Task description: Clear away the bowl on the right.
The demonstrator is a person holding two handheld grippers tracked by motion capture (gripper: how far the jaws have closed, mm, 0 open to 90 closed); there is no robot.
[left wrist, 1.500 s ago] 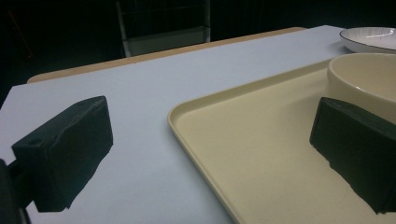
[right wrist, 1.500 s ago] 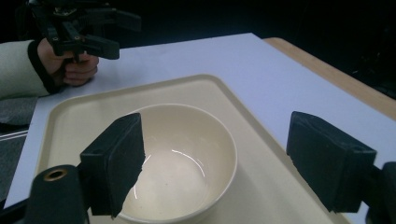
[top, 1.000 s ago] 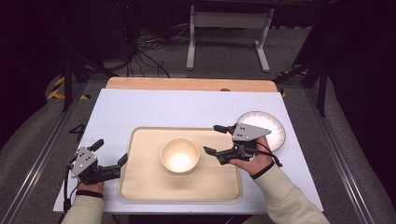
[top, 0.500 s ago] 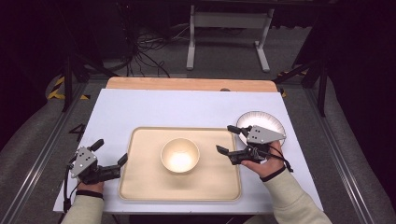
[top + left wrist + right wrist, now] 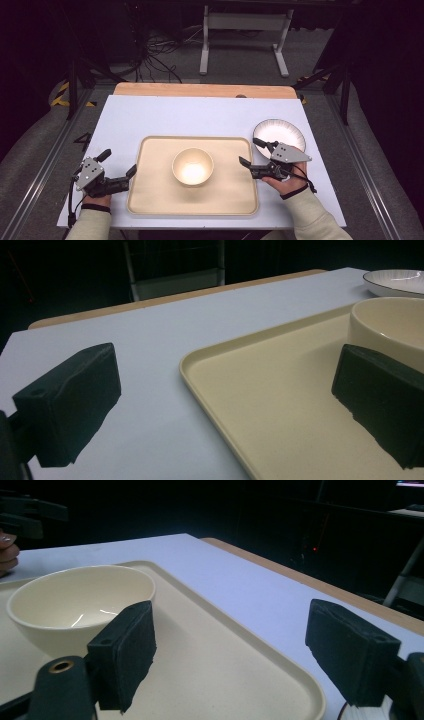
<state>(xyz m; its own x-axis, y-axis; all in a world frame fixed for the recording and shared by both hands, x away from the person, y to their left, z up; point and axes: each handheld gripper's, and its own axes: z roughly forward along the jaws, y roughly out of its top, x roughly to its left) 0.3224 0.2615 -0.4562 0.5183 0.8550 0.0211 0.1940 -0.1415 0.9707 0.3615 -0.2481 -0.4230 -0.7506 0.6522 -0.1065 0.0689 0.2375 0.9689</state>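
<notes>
The work in hand looks like lifting the tray (image 5: 150, 200) with both grippers: each one sits at a short side of it, jaws spread, and neither has yet taken hold. That is a judgement from how they are placed.

On the left, the left gripper (image 5: 119, 163) rests on the table (image 5: 165, 117) just beside the tray's left rim. Its jaws stand wide open and hold nothing. In the left gripper view one jaw lies over bare table and the other over the tray floor, so the rim runs between them. The bowl (image 5: 385, 322) stands just beyond the far jaw, apart from it, and the plate (image 5: 395, 281) lies well past that.

In the middle, the bowl sits on the tray, about centred and empty.

On the right, the right gripper (image 5: 253, 152) hovers at the tray's right rim, jaws also wide apart and empty. In the right gripper view the rim passes between the jaws; the bowl is near the left jaw but not touching it. The plate lies on the table just behind this gripper.

The next move calls for both grippers to lower onto the rims and close together, level, so the bowl does not slide.
</notes>
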